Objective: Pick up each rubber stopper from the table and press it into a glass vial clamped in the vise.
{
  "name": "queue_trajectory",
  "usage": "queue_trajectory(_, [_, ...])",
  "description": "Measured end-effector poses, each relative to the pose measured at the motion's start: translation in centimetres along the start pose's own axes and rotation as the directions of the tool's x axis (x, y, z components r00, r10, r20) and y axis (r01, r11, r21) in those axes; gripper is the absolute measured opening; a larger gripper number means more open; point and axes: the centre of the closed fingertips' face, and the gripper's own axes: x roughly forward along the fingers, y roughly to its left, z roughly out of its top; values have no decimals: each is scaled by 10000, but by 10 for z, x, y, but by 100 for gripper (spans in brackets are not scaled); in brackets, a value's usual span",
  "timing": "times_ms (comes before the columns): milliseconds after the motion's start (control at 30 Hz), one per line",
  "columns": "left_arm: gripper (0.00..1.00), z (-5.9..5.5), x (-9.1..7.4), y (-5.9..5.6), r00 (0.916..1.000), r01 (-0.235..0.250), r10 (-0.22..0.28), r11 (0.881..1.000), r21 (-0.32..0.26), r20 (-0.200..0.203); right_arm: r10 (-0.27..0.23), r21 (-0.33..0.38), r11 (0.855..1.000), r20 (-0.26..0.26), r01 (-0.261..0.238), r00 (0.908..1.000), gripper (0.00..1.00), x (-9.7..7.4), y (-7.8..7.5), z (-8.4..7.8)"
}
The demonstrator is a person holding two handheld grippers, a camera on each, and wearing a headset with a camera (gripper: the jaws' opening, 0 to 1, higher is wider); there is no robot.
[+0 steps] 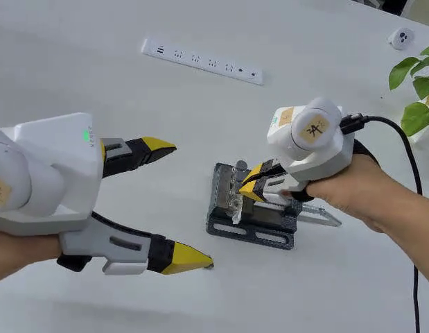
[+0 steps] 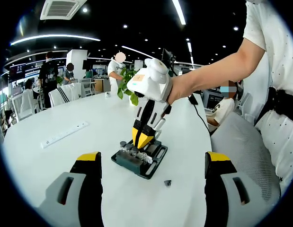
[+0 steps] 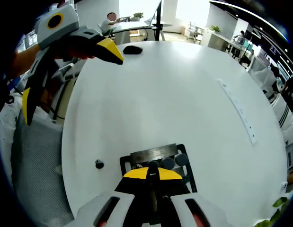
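Note:
A dark bench vise (image 1: 250, 232) stands mid-table and holds a row of small glass vials (image 2: 132, 150), several of them capped with grey stoppers (image 3: 180, 159). My right gripper (image 1: 247, 191) is shut, and its yellow tips rest down on the vial row (image 3: 152, 174); a dark rounded shape sits just beyond the tips. One loose rubber stopper (image 2: 167, 182) lies on the table beside the vise, seen also in the right gripper view (image 3: 99, 164). My left gripper (image 1: 190, 205) hangs wide open left of the vise with nothing between its fingers (image 2: 88, 161).
A white power strip (image 1: 200, 61) lies at the far side of the table. A potted plant (image 1: 415, 90) stands at the right edge, with a small white round object (image 1: 402, 37) behind it. The right gripper's black cable (image 1: 408, 166) trails off to the right. People stand in the background.

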Motion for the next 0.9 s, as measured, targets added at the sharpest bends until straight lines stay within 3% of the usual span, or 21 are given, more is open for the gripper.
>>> queue_trajectory(300, [95, -3, -1, 3, 9999, -53, 53, 10000, -5, -107, -88, 884, 9961, 1037, -4, 9946, 13, -19, -8, 7])
queue_trajectory(500, [99, -5, -1, 1, 9997, -5, 5, 10000, 24, -231, -16, 1326, 9909, 1831, -231, 9831, 21, -32, -1, 7])
queue_trajectory(633, [99, -8, -1, 0, 9992, 51, -49, 10000, 54, -409, 9, 1369, 9901, 2094, -302, 9778, 26, -37, 4, 3])
queue_trajectory(900, [99, -9, 2, -3, 9977, 165, -155, 9998, 134, -664, 212, 1455, 9870, 3069, -689, 9515, 29, -46, 19, 3])
